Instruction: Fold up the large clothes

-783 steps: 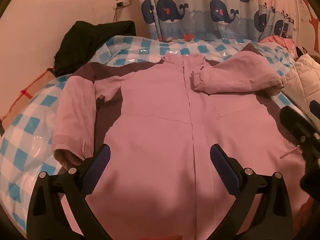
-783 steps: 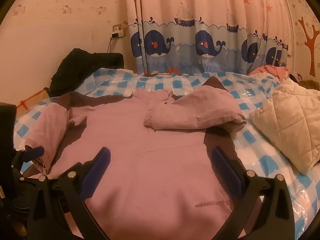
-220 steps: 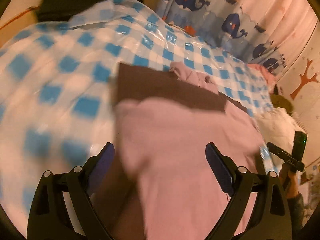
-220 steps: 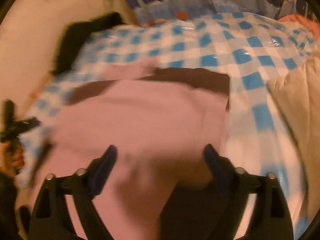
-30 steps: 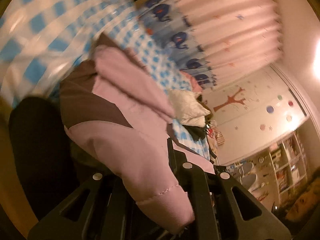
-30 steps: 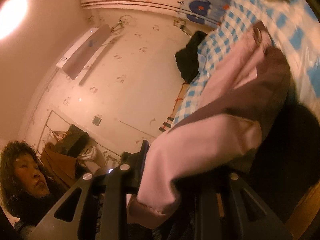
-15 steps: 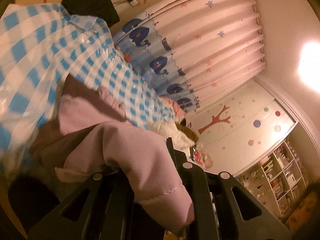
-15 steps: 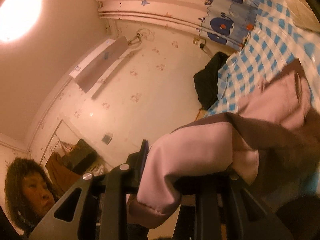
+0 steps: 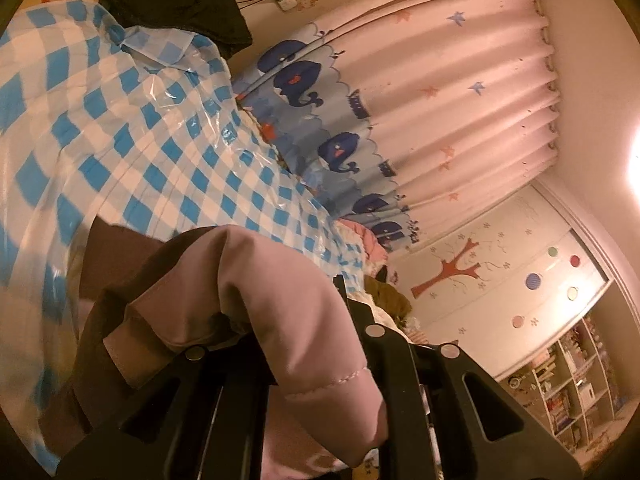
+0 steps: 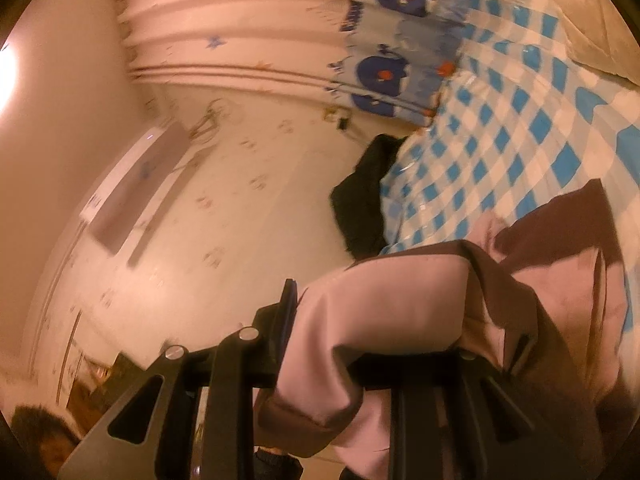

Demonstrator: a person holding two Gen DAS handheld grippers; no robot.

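Observation:
A pink jacket with brown panels [image 9: 276, 292] hangs from both grippers above the bed. My left gripper [image 9: 280, 344] is shut on a bunched fold at the hem, with the stitched pink edge draping back over its fingers. In the right wrist view the same pink jacket [image 10: 384, 312] is clamped by my right gripper [image 10: 372, 344], also shut on a thick fold. The brown lining [image 10: 560, 224] trails down toward the blue-and-white checked bed cover [image 10: 500, 132]. Both sets of fingertips are buried in cloth.
The checked bed cover [image 9: 120, 152] spreads ahead, with a black garment [image 9: 176, 0] heaped at its far corner by the wall. A whale-print curtain [image 9: 360, 112] hangs behind the bed. Shelves [image 9: 576, 392] stand at the far right. A person's hair [image 10: 40, 436] shows at lower left.
Both grippers have swept forward over the bed and risen slightly, carrying the jacket's hem. More of the checked cover now shows ahead, and the jacket's lower part has lifted off it.

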